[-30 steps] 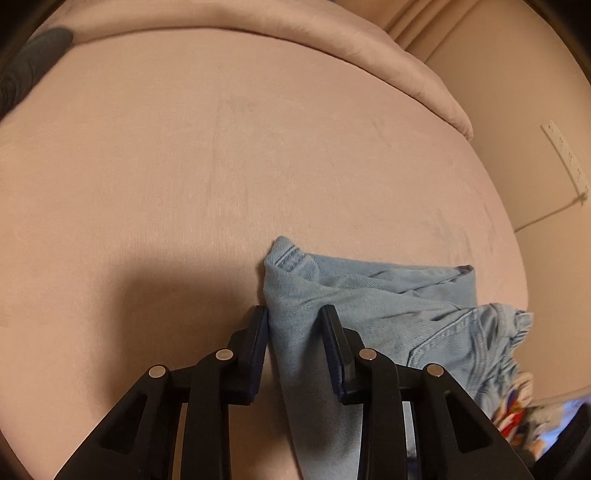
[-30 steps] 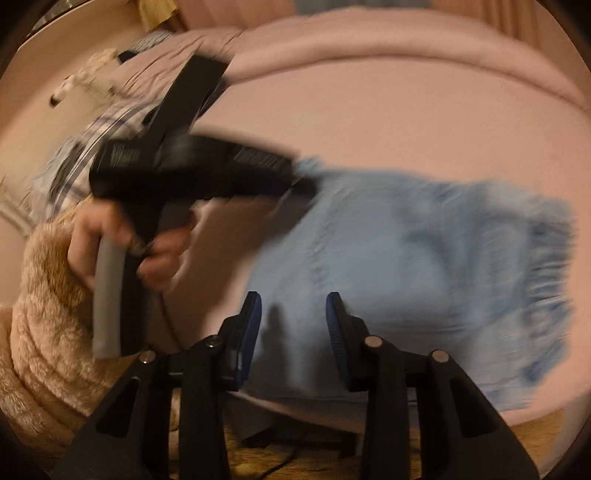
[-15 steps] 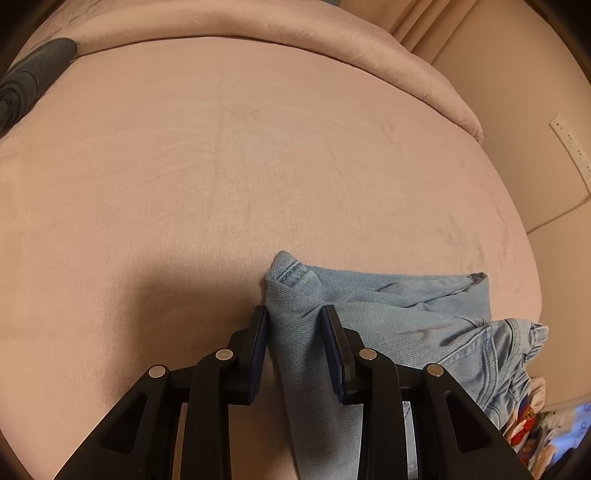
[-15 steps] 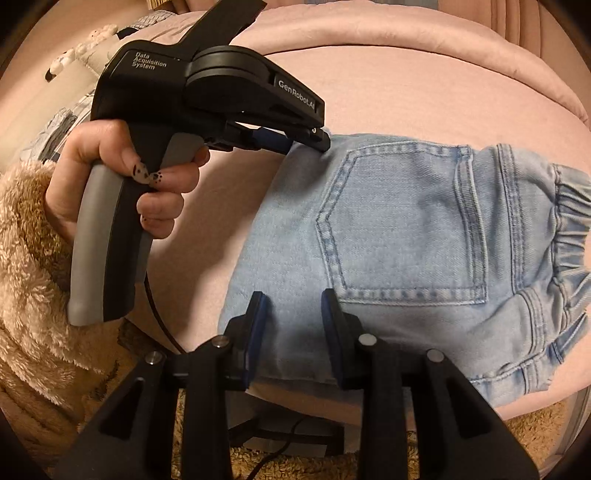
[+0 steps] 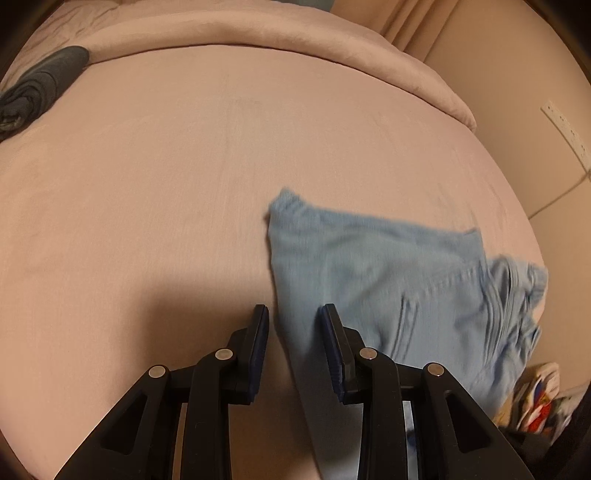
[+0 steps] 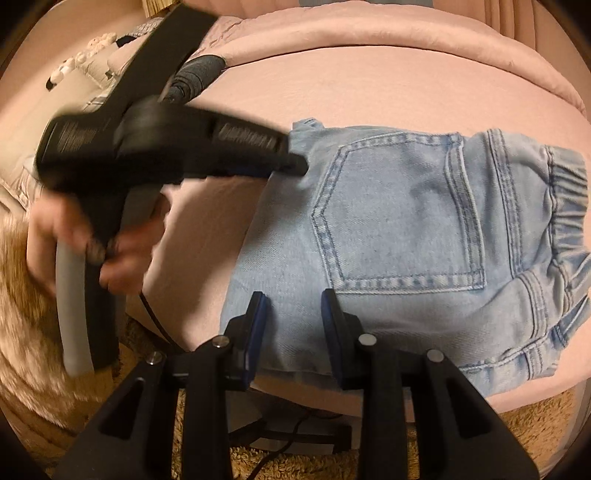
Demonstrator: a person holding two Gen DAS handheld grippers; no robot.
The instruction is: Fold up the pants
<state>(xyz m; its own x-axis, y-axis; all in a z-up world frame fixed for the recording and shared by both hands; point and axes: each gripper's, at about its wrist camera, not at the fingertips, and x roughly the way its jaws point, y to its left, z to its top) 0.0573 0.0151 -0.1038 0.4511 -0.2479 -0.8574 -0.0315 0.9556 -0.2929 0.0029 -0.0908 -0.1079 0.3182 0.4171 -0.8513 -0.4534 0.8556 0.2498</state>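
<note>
Light blue denim pants (image 6: pixel 406 221) lie folded on the pink bed (image 6: pixel 369 85), back pocket up, elastic waistband to the right. My right gripper (image 6: pixel 293 299) stands open just above their near edge, with denim showing flat between its fingers. A hand (image 6: pixel 122 251) holds my left gripper (image 6: pixel 295 166), blurred, with its tip over the far left corner of the pants. In the left wrist view the left gripper (image 5: pixel 293 310) is open. The left edge of the pants (image 5: pixel 388 280) runs between its fingers, and bedsheet shows beside the left pad.
A dark grey garment (image 5: pixel 40 81) lies at the bed's far left. A rolled pink duvet (image 5: pixel 258 33) borders the back. A fuzzy beige sleeve (image 6: pixel 22 295) is at left, with a cable (image 6: pixel 155 317) and a shaggy rug (image 6: pixel 535 424) below the bed's front edge.
The left gripper has drawn back from the pants corner, which stood between its fingers and now lies ahead of them. The right gripper has come slightly closer to the near edge.
</note>
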